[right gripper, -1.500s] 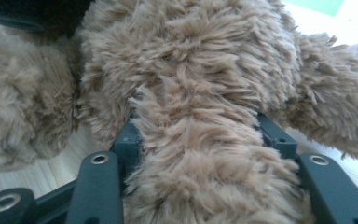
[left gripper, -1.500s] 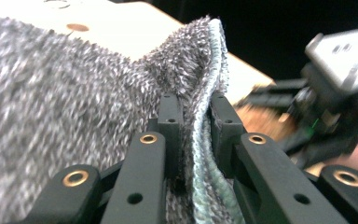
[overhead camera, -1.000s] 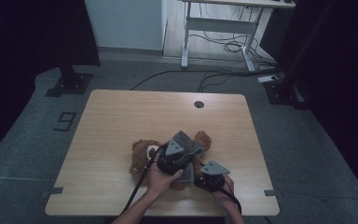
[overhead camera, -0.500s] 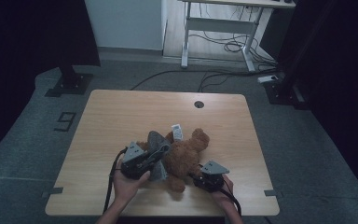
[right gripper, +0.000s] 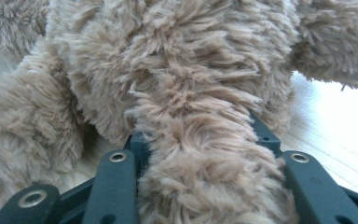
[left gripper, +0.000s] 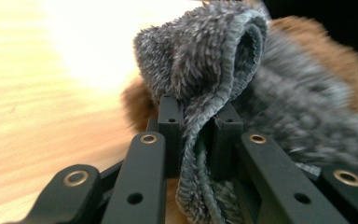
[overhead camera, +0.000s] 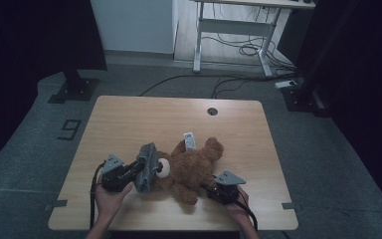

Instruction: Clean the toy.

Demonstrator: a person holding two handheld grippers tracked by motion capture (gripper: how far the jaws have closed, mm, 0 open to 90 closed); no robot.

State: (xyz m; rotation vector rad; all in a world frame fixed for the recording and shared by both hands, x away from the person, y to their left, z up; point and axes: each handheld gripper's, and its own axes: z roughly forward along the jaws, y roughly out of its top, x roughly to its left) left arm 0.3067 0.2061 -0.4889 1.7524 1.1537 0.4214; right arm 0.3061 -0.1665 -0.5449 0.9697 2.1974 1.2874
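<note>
Grey garment nearly off the teddy bear.
High view: teddy bear (overhead camera: 191, 167) on table (overhead camera: 129, 119), right gripper (overhead camera: 218, 191) pinning a limb. Left gripper view: left gripper (left gripper: 196, 135) clamped on grey garment (left gripper: 205, 70). Right gripper view: jaws squeezing fur; final tug left.

A single numeral can be read: a dark "9" (overhead camera: 70, 129) marked on the grey floor (overhead camera: 40, 164), at about nine o'clock from the middle of the wooden table (overhead camera: 129, 114), just off its left edge. A small white tag (overhead camera: 189, 140) lies on the brown teddy bear (overhead camera: 191, 167) near the middle of the table, toward twelve o'clock of the bear's body; it seems to carry dark printing, but from the high view it is too small to make out. In the two gripper views no lettering shows.
</note>
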